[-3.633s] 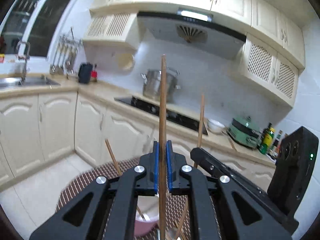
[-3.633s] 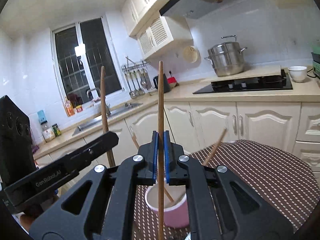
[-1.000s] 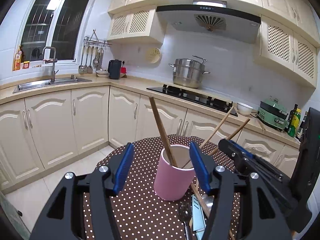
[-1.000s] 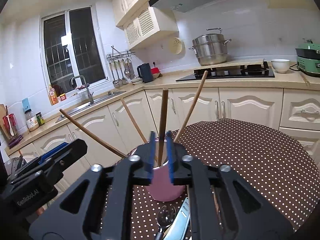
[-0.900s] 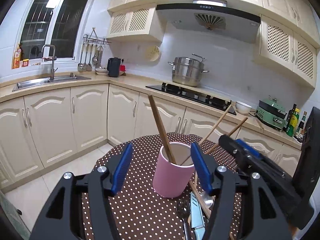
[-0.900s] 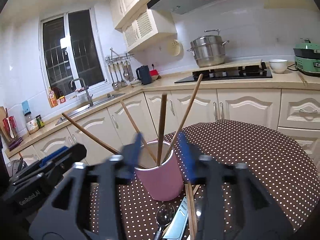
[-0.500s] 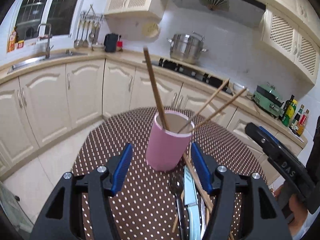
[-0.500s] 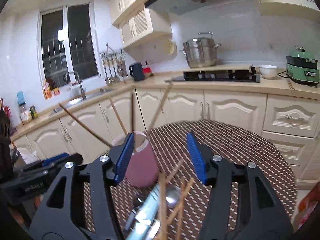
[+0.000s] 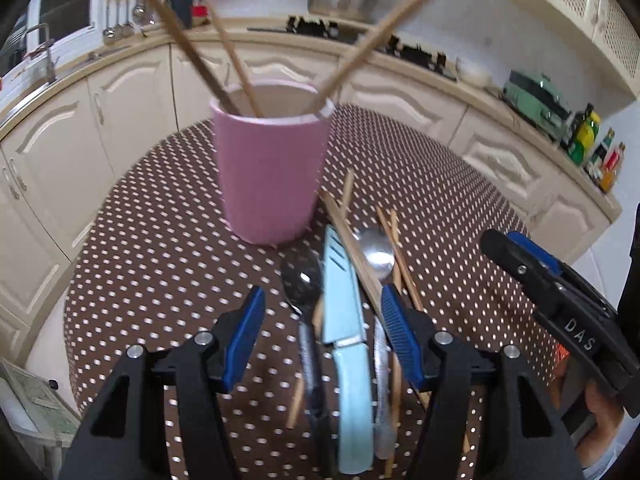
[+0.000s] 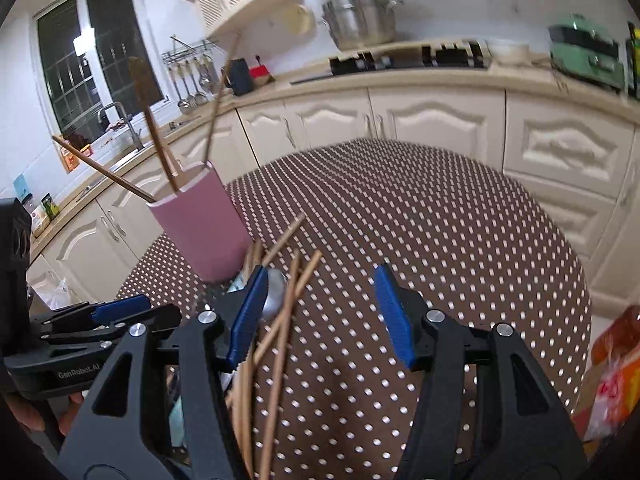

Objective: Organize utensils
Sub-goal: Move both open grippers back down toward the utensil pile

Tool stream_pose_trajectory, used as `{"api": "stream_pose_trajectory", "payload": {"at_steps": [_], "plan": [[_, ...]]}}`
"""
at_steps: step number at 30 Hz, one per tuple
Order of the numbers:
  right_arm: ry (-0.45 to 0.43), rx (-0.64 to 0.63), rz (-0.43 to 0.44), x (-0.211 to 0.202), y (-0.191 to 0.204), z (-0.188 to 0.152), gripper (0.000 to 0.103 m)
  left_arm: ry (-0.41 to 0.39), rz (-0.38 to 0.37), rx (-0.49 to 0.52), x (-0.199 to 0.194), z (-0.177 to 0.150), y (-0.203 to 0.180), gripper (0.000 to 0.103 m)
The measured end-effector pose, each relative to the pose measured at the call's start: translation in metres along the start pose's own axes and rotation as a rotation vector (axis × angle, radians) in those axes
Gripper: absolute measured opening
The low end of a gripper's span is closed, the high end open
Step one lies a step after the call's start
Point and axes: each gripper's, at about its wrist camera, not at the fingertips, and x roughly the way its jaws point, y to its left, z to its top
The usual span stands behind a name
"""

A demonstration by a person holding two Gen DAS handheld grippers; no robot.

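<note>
A pink cup (image 9: 272,168) stands on the brown dotted tablecloth (image 9: 160,248) with several wooden chopsticks (image 9: 360,44) leaning in it; it also shows in the right wrist view (image 10: 200,224). In front of it lie a light blue knife (image 9: 344,320), a dark spoon (image 9: 302,280), a silver spoon (image 9: 376,252) and loose chopsticks (image 9: 356,248). My left gripper (image 9: 322,324) is open and empty, low over this pile. My right gripper (image 10: 318,308) is open and empty, over the loose chopsticks (image 10: 280,320) and the tablecloth (image 10: 440,240). It shows at the right of the left wrist view (image 9: 560,308).
Cream kitchen cabinets (image 10: 440,120) and a counter with a hob (image 10: 400,60), a steel pot (image 10: 360,20) and a green cooker (image 10: 584,56) curve behind the round table. An orange packet (image 10: 612,368) lies at the table's right edge. A sink (image 9: 36,60) is at the far left.
Both grippers let go of their chopsticks into the cup and opened. Both have since tilted down and dropped low over the pile of utensils in front of the cup.
</note>
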Motion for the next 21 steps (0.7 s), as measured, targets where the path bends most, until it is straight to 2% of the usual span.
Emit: {"api": "stream_pose_trajectory", "payload": {"at_steps": [8, 21], "plan": [[0.048, 0.056, 0.031, 0.007, -0.014, -0.018, 0.057, 0.102, 0.014, 0.028, 0.035, 0.0, -0.021, 0.044], [0.1, 0.137, 0.046, 0.016, -0.026, -0.017, 0.058, 0.115, 0.08, 0.031, 0.056, 0.012, -0.027, 0.044]]}}
